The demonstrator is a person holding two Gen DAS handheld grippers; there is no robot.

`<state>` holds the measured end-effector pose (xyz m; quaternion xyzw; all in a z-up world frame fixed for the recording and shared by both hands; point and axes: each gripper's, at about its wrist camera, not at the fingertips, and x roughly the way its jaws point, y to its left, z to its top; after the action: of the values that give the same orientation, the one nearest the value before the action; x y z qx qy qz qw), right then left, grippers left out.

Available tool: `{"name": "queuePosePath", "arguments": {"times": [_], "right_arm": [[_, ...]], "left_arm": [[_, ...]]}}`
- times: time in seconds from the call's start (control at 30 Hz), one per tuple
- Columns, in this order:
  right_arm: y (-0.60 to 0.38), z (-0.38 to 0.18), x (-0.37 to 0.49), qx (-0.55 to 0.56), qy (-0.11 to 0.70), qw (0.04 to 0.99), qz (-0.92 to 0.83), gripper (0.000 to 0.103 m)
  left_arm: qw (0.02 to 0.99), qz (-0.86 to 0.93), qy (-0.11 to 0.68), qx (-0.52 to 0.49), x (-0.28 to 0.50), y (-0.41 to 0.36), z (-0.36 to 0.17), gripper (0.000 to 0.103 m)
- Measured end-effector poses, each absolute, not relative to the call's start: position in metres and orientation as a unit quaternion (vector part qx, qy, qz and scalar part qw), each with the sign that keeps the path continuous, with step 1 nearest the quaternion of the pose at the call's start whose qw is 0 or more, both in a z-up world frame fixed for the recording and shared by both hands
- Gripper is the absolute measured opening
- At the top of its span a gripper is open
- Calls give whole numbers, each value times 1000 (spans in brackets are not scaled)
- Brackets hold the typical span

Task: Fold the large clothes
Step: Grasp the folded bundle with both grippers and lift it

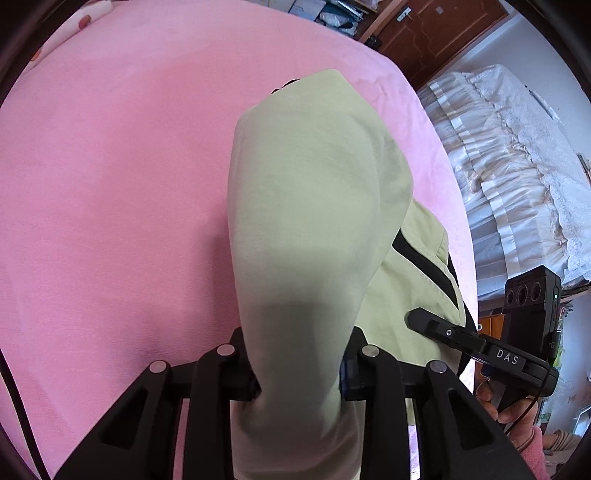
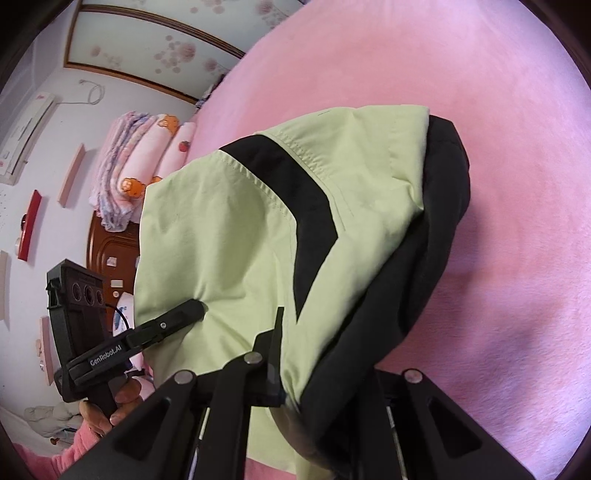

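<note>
A large light-green garment (image 1: 306, 184) with black bands and a black lining (image 2: 424, 258) hangs lifted above the pink bed cover (image 1: 110, 184). My left gripper (image 1: 299, 373) is shut on a bunched fold of its green cloth, which drapes away from the fingers. In the right wrist view my right gripper (image 2: 317, 376) is shut on the garment's (image 2: 221, 240) edge where green meets black; its right finger is hidden under the cloth. Each gripper shows in the other's view, pinching the same garment: the right gripper (image 1: 417, 317) and the left gripper (image 2: 192, 310).
The pink bed cover (image 2: 517, 221) spreads wide under the garment. A second bed with a white lace cover (image 1: 509, 177) stands at the right, and a wooden door (image 1: 436, 33) behind. Folded quilts (image 2: 144, 166) are stacked at the bed's far end. A person's hand (image 2: 110, 402) holds each handle.
</note>
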<state>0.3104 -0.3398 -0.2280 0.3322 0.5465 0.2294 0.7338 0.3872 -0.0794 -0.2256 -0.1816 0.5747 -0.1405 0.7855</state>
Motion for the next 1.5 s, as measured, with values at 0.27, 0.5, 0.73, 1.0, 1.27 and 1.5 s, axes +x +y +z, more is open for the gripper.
{"name": "queuePosePath", "arguments": {"times": [0.27,0.5,0.73,1.0,1.27,1.5], "right_arm": [[-274,-178,325,307,517,752,269,9],[-171,-122,340,288,480,781,276,9],[-57,-101,360,308,451,788,286,9],[67,-109,399,304,456,782,297,9],[170,-152,450,282,489,768,303,9],[233,-222,500,243,539,747,305,8]], "left_arm": [[817,-137,531,-179,388,4,-172,27],[832,-150,504,-176,407,124,-127,27],[846,-140,492,-150,441,245,-105,27],[848,-118,492,-157,482,380,-137,27],[834,-99,515,-174,528,485,-217,27],[796,-86,564,-204,571,548,-330,27]]}}
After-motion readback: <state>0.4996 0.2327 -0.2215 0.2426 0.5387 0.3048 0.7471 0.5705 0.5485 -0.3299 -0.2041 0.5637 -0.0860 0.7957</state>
